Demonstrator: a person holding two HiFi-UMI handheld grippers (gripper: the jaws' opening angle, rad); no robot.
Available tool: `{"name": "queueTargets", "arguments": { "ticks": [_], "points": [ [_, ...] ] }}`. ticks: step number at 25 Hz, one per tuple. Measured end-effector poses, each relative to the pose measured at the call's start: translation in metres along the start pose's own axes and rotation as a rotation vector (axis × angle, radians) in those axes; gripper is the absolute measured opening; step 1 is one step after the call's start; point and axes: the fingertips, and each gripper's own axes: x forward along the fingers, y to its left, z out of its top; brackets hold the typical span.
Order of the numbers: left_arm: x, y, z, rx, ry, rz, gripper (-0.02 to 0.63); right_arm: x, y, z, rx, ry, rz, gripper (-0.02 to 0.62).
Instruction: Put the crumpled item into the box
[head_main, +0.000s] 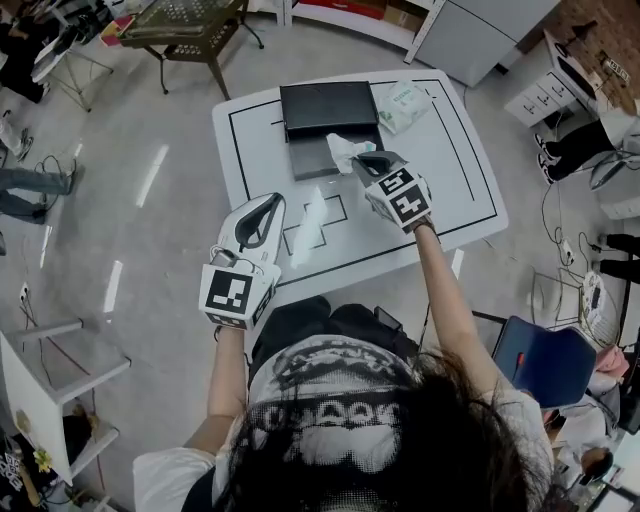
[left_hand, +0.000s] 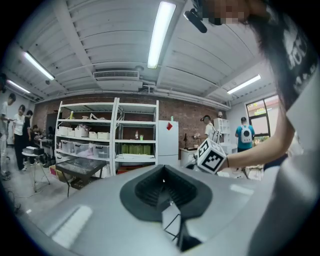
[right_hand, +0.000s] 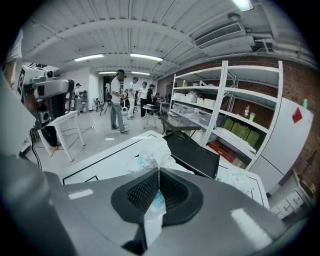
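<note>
The crumpled item (head_main: 344, 150) (one, white with blue print) is clamped in the right hand-held gripper (head_main: 365, 162), above the tabletop (head_main: 450, 190). It hangs at the near right corner of the single black box (head_main: 328, 110), which lies ahead and left of the jaws. The left hand-held gripper (head_main: 266, 208) is farther off, jaws together and empty. One wipes packet (head_main: 403, 105) lies beside the box.

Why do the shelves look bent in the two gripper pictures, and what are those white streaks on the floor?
Left gripper view: the wide lens bows the shelves, and the ceiling lamp is blown out white. Right gripper view: the shelves bow likewise, with dark corners. Head view: the streaks on the floor are probably lamp reflections.
</note>
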Motion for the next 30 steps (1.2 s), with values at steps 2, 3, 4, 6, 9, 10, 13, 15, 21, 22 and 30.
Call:
{"name": "queueTargets", "arguments": {
  "ticks": [2, 3, 4, 6, 9, 10, 13, 15, 21, 22, 30],
  "points": [
    [0.001, 0.005, 0.0, -0.002, -0.003, 0.005, 0.0, 0.019, -0.006, -0.001, -0.018, 0.036, 0.021, 0.009],
    [0.002, 0.008, -0.001, 0.0, -0.004, 0.007, 0.0, 0.029, -0.009, 0.0, -0.03, 0.053, 0.034, 0.009],
    [0.002, 0.012, -0.002, 0.001, -0.004, 0.01, 0.0, 0.039, -0.011, 0.0, -0.044, 0.07, 0.046, 0.009],
    [0.003, 0.019, -0.004, 0.002, -0.004, 0.019, 0.0, 0.058, -0.013, 0.0, -0.08, 0.108, 0.07, 0.009],
    [0.001, 0.028, -0.007, -0.004, 0.0, 0.037, 0.0, 0.083, -0.011, -0.003, -0.145, 0.166, 0.116, 0.009],
    [0.0, 0.03, -0.007, -0.006, 0.003, 0.043, 0.0, 0.09, -0.01, -0.005, -0.165, 0.185, 0.132, 0.009],
    [-0.002, 0.036, -0.01, -0.008, 0.013, 0.057, 0.0, 0.112, -0.008, -0.012, -0.203, 0.245, 0.165, 0.009],
    [-0.003, 0.038, -0.012, -0.008, 0.016, 0.064, 0.0, 0.124, -0.009, -0.016, -0.227, 0.282, 0.177, 0.009],
    [-0.008, 0.04, -0.015, -0.012, 0.022, 0.09, 0.0, 0.145, -0.003, -0.031, -0.242, 0.358, 0.223, 0.009],
    [-0.009, 0.039, -0.015, -0.011, 0.024, 0.092, 0.0, 0.147, -0.002, -0.033, -0.256, 0.369, 0.228, 0.009],
    [-0.014, 0.033, -0.016, -0.011, 0.031, 0.13, 0.0, 0.146, 0.008, -0.038, -0.223, 0.376, 0.292, 0.079]
  ]
}}
